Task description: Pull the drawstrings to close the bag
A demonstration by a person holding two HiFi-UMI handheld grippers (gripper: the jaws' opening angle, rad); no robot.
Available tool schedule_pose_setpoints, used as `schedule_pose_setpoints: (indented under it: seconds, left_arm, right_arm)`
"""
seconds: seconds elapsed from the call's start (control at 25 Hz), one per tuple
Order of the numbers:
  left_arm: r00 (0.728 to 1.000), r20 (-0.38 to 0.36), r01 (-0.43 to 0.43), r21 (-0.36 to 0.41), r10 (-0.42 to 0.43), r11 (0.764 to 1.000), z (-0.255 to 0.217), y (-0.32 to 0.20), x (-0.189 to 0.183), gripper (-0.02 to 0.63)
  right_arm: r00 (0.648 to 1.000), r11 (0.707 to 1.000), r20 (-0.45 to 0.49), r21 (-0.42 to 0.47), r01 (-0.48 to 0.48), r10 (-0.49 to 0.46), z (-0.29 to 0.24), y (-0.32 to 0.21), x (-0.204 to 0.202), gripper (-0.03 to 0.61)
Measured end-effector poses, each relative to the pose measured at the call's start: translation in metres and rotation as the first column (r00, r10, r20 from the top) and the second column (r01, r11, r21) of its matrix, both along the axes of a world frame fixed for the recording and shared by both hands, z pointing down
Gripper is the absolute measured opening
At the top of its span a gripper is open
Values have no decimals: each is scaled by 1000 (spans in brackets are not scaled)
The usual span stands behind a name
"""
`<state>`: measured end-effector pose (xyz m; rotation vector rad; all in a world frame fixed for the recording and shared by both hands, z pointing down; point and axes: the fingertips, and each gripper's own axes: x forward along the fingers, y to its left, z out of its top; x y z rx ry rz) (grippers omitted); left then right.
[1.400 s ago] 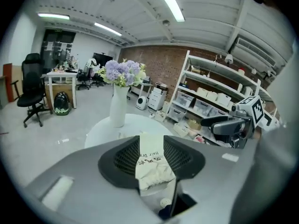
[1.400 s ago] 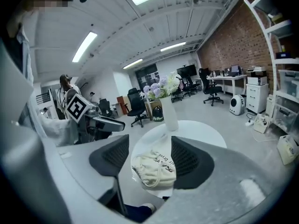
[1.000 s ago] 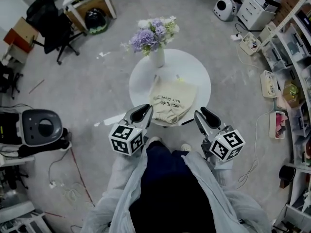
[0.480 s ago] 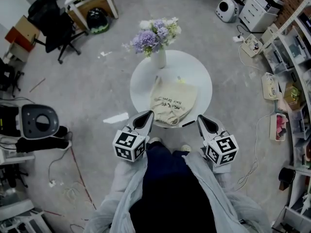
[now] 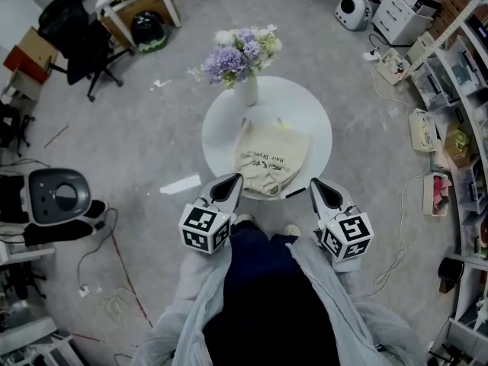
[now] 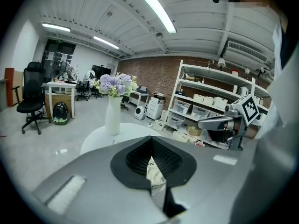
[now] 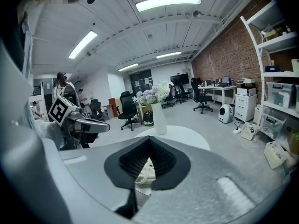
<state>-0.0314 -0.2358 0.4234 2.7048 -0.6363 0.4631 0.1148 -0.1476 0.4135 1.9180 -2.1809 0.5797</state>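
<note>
While both claws are closed, tips meeting with nothing pinched, the bag lies flat on the round white table, on the side nearest the person. Beige cloth, dark print on it, mouth end toward the near rim. Left gripper is at the table's near-left rim and right gripper at the near-right rim, so the bag sits between the 2 and a little ahead of them. Neither touches it. Each gripper view shows its own jaws pressed together at the tip, with a strip of the bag visible only through the gap lower down, beyond the jaws. A pale cord lies on the cloth in the right gripper view. White vase with purple and white flowers stands at the far rim, apart from the bag. Person stands at the table, sleeves grey.
</note>
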Motion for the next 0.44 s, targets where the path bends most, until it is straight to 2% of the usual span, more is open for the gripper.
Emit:
schedule_pose_setpoints:
  seconds: [0.44]
  left_arm:
    - [999, 8, -31, 1, 31, 1000, 2, -1, 3, 15]
  right_arm:
    - [1000, 1000, -1, -13, -9, 9, 4, 3, -3, 2]
